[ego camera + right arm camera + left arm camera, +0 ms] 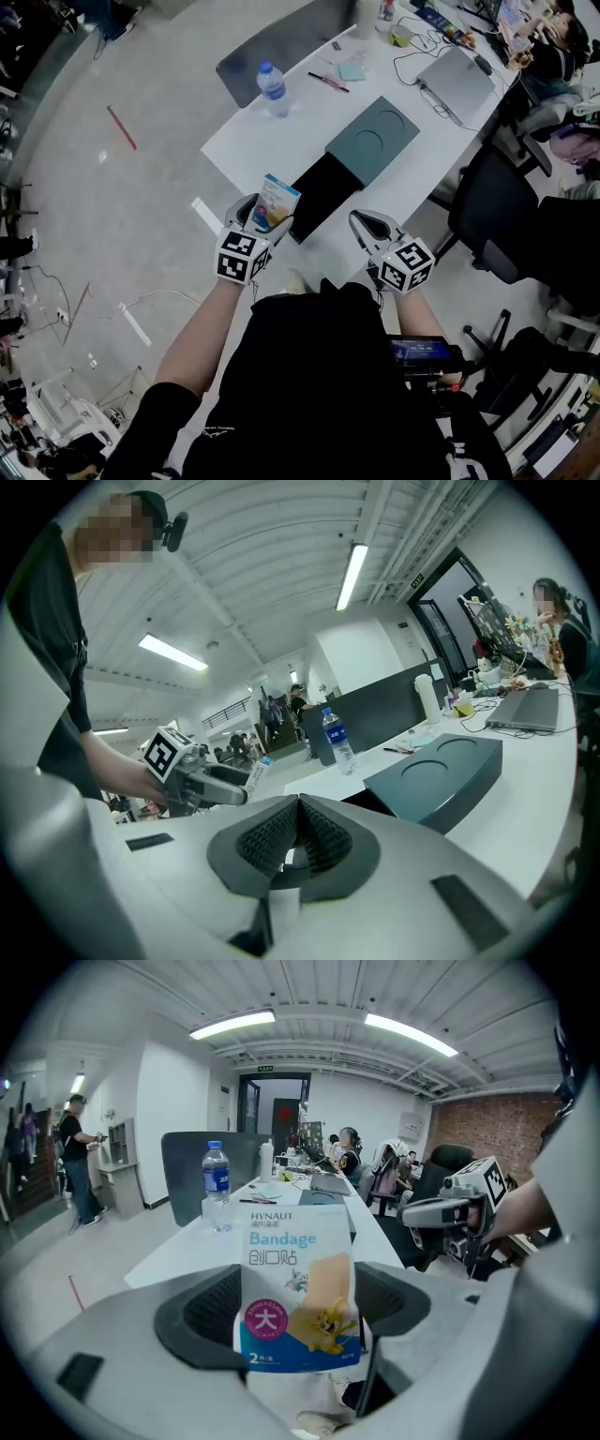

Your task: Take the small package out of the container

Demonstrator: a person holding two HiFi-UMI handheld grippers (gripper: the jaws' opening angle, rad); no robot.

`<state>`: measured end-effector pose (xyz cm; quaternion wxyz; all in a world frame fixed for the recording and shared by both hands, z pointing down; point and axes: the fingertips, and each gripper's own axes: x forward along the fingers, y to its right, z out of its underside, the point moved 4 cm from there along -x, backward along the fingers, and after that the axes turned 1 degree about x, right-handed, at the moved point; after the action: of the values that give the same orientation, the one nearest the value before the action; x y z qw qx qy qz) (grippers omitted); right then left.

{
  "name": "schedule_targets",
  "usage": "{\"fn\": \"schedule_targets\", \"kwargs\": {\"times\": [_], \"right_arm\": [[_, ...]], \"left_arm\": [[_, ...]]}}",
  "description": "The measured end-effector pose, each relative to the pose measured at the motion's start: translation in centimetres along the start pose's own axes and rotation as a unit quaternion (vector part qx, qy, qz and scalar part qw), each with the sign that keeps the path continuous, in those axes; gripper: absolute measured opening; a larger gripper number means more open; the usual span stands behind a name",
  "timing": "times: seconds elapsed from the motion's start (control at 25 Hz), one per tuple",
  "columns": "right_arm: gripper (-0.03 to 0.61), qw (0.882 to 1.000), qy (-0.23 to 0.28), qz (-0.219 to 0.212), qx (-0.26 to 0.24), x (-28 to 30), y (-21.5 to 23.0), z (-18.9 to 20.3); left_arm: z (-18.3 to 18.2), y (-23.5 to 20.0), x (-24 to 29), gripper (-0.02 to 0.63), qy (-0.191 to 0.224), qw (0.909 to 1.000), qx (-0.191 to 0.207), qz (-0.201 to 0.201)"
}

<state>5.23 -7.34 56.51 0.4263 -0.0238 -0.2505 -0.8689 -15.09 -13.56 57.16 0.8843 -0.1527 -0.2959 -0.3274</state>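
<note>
My left gripper is shut on a small white-and-blue bandage package and holds it upright in the air, off the table's near corner. In the left gripper view the package fills the gap between the pads. The container is a black open tray that sticks out of a grey-green sleeve on the white table. My right gripper hovers beside the tray's near end. Its jaws are shut with nothing between them, as the right gripper view shows.
A water bottle stands on the table's left part. A pen, a note pad and a laptop lie further back. A black office chair stands right of the table. People sit at the far end.
</note>
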Motion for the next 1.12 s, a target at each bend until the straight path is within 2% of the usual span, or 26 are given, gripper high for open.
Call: {"fn": "schedule_targets", "kwargs": {"times": [0.48,1.12], "right_arm": [[0.026,1.000,0.008,-0.013,-0.022,0.4,-4.7,0.6],[0.026,0.998,-0.002,-0.033,-0.049,0.9,-10.8,2.8]], "left_arm": [[3.1,-1.3,-6.2,0.380,0.050,0.9972,-0.043,-0.036],[9.8,-3.3,-13.7,0.380,0.082,0.9877,-0.105,-0.081]]}}
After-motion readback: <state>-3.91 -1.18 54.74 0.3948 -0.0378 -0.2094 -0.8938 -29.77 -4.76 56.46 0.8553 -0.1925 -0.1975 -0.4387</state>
